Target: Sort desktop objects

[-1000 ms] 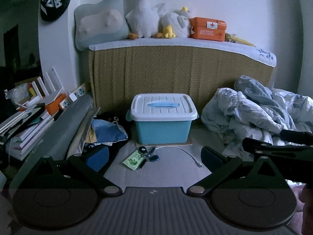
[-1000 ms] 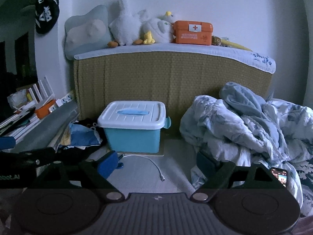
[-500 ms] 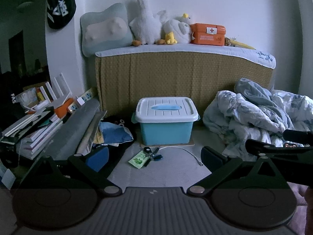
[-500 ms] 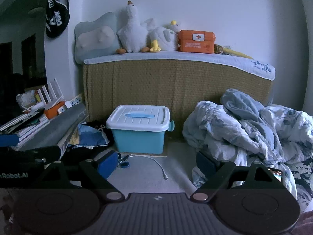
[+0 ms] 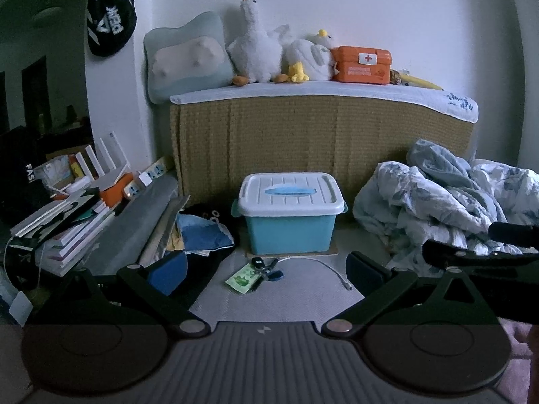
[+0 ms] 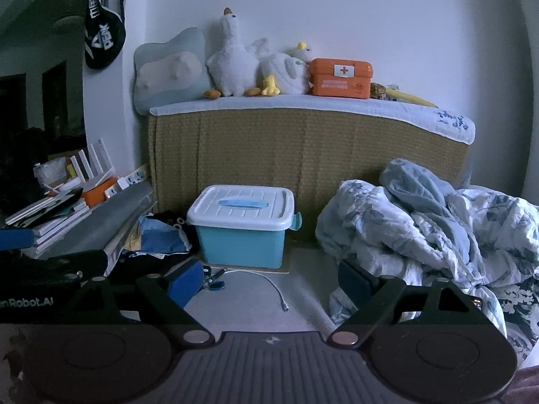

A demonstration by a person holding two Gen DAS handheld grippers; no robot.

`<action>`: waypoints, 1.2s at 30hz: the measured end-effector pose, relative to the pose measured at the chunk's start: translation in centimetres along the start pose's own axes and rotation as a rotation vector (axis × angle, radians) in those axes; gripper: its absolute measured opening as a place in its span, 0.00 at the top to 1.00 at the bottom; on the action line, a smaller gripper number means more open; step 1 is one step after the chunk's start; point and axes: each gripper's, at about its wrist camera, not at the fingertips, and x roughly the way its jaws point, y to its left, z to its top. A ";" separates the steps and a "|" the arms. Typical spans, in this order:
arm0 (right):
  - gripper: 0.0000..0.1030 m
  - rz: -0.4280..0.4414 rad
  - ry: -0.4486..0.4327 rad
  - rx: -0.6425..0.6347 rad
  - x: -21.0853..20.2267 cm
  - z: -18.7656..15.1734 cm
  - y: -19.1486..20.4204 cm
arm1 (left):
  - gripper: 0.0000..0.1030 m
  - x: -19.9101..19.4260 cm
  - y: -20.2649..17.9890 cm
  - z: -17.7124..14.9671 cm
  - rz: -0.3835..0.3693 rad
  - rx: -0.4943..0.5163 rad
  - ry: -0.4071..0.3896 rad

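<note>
Your left gripper (image 5: 266, 271) was nearer: keys (image 5: 266, 267) and green card (image 5: 243, 277) lay dead ahead on mat, before lidded bin (image 5: 290, 215). Both grippers' fingers wide, empty. Right gripper (image 6: 269, 281) sat off to side.

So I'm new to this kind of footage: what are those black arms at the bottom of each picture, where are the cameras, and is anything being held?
Each picture comes from a camera on a hand-held gripper, looking along its two fingers. One shows the left gripper, the other the right gripper. Both are open and empty. Ahead sits a blue box with its white lid on. In front of it lie keys, a green card and a white cable. A quilt is heaped to the right.
</note>
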 end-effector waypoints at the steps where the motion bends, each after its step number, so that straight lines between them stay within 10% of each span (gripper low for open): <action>1: 0.13 0.004 0.001 -0.004 0.0 0.1 0.1 | 0.00 0.0 0.0 0.1 0.002 -0.002 -0.003; 36: 0.13 -0.011 0.020 -0.007 0.1 -0.4 -0.3 | 0.00 0.0 0.0 -0.6 0.003 0.008 0.024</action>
